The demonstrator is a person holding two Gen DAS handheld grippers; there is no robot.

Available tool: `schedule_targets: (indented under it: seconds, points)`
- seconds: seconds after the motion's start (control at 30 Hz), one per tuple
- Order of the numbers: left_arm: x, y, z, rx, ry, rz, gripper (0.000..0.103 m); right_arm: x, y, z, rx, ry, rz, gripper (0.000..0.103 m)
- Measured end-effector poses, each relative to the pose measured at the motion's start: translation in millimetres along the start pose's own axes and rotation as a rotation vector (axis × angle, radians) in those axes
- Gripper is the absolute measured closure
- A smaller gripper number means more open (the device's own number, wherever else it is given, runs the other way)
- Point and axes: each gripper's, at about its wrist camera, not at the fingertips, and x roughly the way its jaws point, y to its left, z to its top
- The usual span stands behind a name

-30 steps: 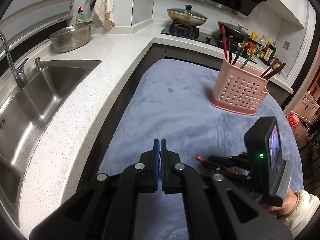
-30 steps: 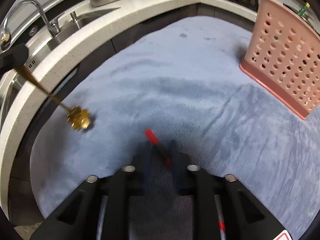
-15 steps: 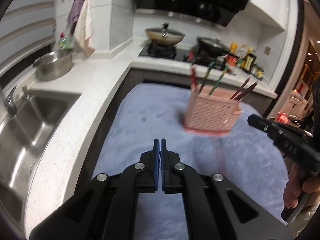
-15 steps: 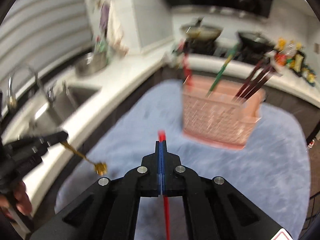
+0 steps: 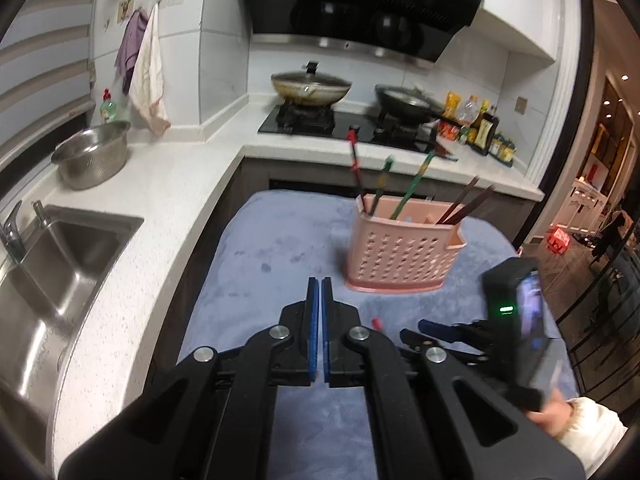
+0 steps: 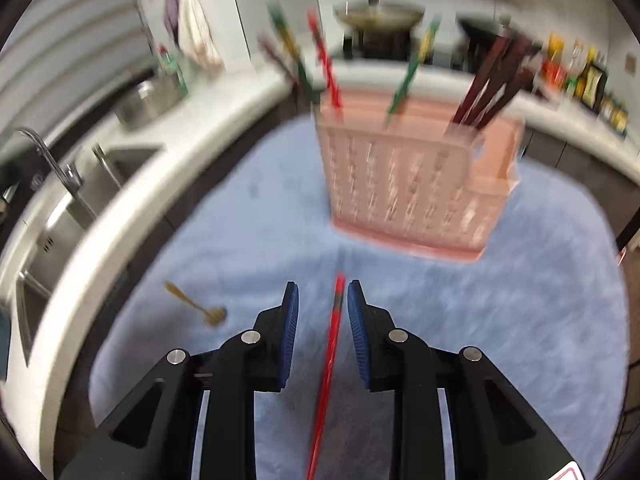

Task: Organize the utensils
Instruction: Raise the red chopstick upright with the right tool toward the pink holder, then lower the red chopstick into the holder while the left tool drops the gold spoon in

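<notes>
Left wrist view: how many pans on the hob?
2. A lidded wok sits on the left side of the hob, and a dark pan sits on the right side. No other pan shows.

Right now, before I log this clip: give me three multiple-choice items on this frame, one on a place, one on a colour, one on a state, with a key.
1. Where does the gold spoon lie?
A. in the sink
B. on the blue cloth
C. in the pink basket

2. What colour is the chopstick between the right gripper pads?
A. red
B. green
C. brown

3. How does the left gripper stand?
A. wide open
B. shut on a spoon
C. shut, with nothing seen between the pads

Key: 1 B, it rests on the cloth, left of the right gripper; 2 A, a red stick runs between the parted pads; 3 C, the blue pads nearly meet.
</notes>
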Motion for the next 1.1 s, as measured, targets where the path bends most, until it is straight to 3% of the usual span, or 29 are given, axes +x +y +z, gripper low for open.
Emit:
schedule_targets:
  seconds: [0.23,0.3,0.37,0.4,0.43,0.53,0.67,0.87,0.9,1.03,1.1]
  points:
    - [33.0,49.3,-23.3,-0.077,0.088,0.082,0.101,86.7,8.3,-4.1,-0.038,0.140,-0.055,0.077]
    - [47.0,68.2,-38.4,-0.118,0.136,0.098,0.096,102.3,8.2,-4.6,-0.046,0.164,-0.073,0.082]
    - [61.4,85.9,-54.3,-0.178,0.189,0.107,0.063,111.9,7.5,-6.1,-0.044,0.170,-0.069,0.089]
    - [70.0,97.0,-65.7,-0.226,0.214,0.106,0.055,112.4,7.2,-6.3,-0.045,0.167,-0.065,0.095]
    - [76.2,105.4,-75.2,-0.264,0.230,0.115,0.049,111.8,7.4,-5.5,-0.044,0.165,-0.064,0.095]
    - [101.7,124.2,-100.4,-0.360,0.307,0.098,0.049,99.6,8.2,-3.4,-0.039,0.128,-0.056,0.096]
    - [125.7,134.9,-116.8,-0.490,0.350,0.044,0.049,66.8,7.9,0.6,-0.010,0.049,-0.035,0.096]
    - [151.3,136.2,-112.3,-0.566,0.304,0.069,0.051,25.4,-4.1,7.3,0.028,-0.033,-0.013,0.096]
    - [156.0,135.6,-111.2,-0.563,0.303,0.077,0.053,18.5,-3.8,7.0,0.031,-0.040,-0.013,0.096]
    - [158.7,128.1,-108.4,-0.495,0.312,0.081,0.089,7.1,-3.8,5.8,0.037,-0.053,-0.013,0.096]
    - [155.2,125.1,-107.2,-0.481,0.313,0.046,0.090,5.0,-2.9,5.2,0.039,-0.057,-0.016,0.096]
